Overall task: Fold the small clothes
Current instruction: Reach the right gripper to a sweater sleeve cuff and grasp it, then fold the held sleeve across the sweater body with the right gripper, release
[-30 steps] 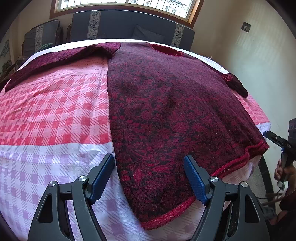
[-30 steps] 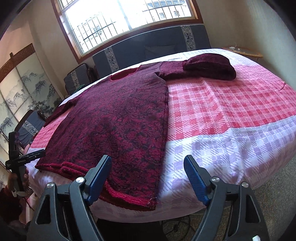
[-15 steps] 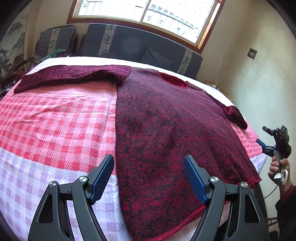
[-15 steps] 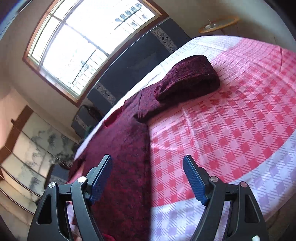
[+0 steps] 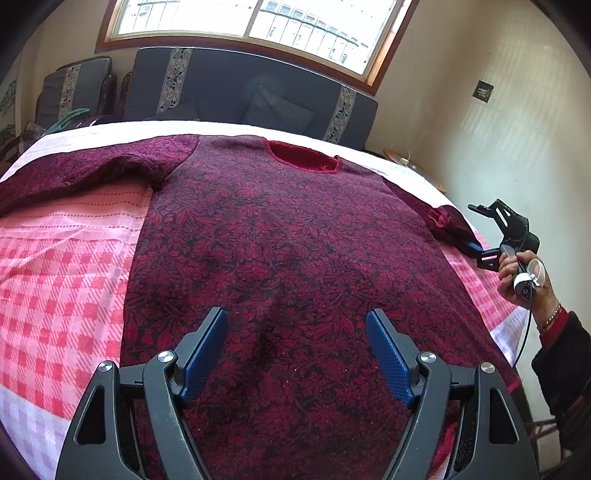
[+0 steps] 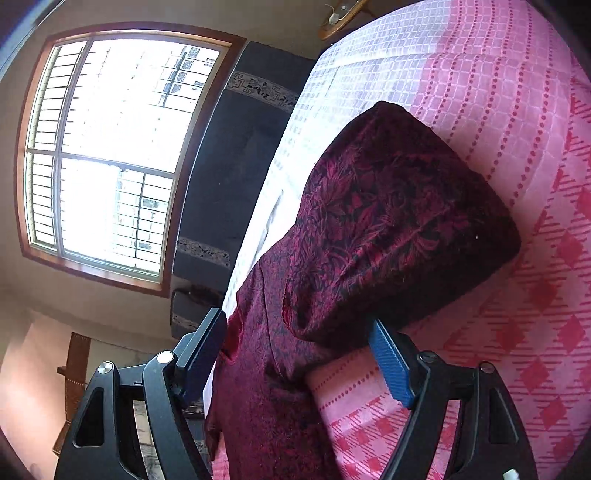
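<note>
A dark red floral sweater (image 5: 288, 251) lies flat on a pink and white checked sheet (image 5: 62, 280), neck toward the window. Its left sleeve (image 5: 81, 170) stretches out to the left. My left gripper (image 5: 297, 354) is open and empty, hovering over the sweater's lower body. My right gripper (image 6: 299, 354) is open with its jaws either side of the bunched right sleeve (image 6: 391, 229), close to it and tilted. In the left wrist view the right gripper (image 5: 480, 229) sits at the sweater's right sleeve (image 5: 447, 225).
A dark sofa (image 5: 236, 96) stands behind the bed under a window (image 5: 258, 22). A wall (image 5: 480, 129) is on the right. A small round wooden table (image 5: 410, 166) sits in the far right corner. The bed's right edge is near my right hand (image 5: 524, 277).
My left gripper moved forward over the sweater's body. My right gripper moved up the bed's right side to the bunched sleeve and tilted, so the sleeve now sits between its jaws.
</note>
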Available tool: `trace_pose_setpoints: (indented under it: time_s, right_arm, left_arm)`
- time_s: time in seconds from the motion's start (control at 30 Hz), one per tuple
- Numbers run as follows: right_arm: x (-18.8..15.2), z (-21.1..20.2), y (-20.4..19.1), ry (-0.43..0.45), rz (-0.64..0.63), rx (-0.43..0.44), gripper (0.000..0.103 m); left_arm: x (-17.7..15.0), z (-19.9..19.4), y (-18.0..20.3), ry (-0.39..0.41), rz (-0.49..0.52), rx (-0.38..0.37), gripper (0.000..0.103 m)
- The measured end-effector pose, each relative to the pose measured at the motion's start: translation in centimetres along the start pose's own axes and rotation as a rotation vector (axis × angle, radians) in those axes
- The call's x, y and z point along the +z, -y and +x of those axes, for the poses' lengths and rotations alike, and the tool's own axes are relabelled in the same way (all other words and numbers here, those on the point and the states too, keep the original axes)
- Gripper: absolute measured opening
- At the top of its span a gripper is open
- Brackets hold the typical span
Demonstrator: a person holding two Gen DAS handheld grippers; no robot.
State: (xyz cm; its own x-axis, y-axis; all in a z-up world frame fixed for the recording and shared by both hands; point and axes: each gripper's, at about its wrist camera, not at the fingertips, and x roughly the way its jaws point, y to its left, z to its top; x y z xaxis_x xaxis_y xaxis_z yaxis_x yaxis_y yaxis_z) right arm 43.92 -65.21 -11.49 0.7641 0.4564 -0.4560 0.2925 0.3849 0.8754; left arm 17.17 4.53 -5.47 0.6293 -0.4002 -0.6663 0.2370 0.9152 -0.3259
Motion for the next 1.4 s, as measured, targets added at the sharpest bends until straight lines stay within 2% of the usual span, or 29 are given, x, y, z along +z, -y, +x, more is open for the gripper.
trace_pose_setpoints:
  time_s: [0.07,0.1,0.13,0.17,0.2,0.3,0.4,0.5,0.6,0.8,0.93,1.2,1.37,1.4]
  right_arm:
    - [0.2,1.4,0.5,-0.002,0.044,-0.008,0.075]
    - [0.2,1.9,0.7,0.001,0.062,0.004,0.068]
    - [0.5,2.2,0.6,0.006,0.064,0.011,0.049]
    - [0.6,2.6,0.1,0.007,0.042,-0.003,0.039]
    - [0.7,3.0,-0.4,0.009,0.017,-0.021,0.025]
    - [1.3,3.9,-1.1,0.021,0.010,-0.032,0.017]
    - [0.9,4.1,-3.0,0.025,-0.009,0.002,0.015]
    - [-0.5,5.0,-6.0,0.010,-0.062,0.044,0.015]
    - [-3.0,7.3,-9.5,-0.049,-0.092,0.107,0.015]
    - [-10.1,13.8,-16.5,-0.192,-0.152,0.228,0.015]
    - [-15.5,18.8,-19.7,-0.298,-0.174,0.280,0.015]
    - [-24.4,25.8,-20.8,-0.463,-0.216,0.254,0.015]
    - [-26.6,27.9,-19.5,-0.543,-0.201,0.214,0.015]
    - [-26.8,28.2,-19.3,-0.561,-0.190,0.204,0.018]
  left_arm:
    - [0.3,1.0,-0.1,-0.014,0.003,-0.002,0.077]
    - [0.5,1.4,-0.2,-0.017,0.002,-0.005,0.077]
    - [0.6,1.7,-0.3,-0.015,-0.001,-0.011,0.077]
    - [0.8,1.9,-0.7,-0.010,-0.004,-0.013,0.077]
    - [1.1,2.1,-0.9,-0.007,-0.008,-0.012,0.077]
    - [1.8,2.5,-1.9,0.000,-0.027,-0.010,0.077]
    - [2.4,2.9,-2.8,0.013,-0.056,0.030,0.078]
    - [2.6,3.5,-3.5,0.012,-0.072,0.118,0.078]
    - [2.5,4.1,-4.3,-0.008,-0.095,0.218,0.078]
    - [2.1,3.6,-5.8,0.011,-0.153,0.256,0.078]
    - [2.0,3.5,-5.9,0.011,-0.158,0.271,0.078]
    - [2.0,3.9,-5.5,-0.003,-0.143,0.292,0.078]
    - [2.0,4.0,-5.5,-0.001,-0.151,0.283,0.078]
    - [2.0,4.0,-5.5,-0.001,-0.153,0.282,0.079]
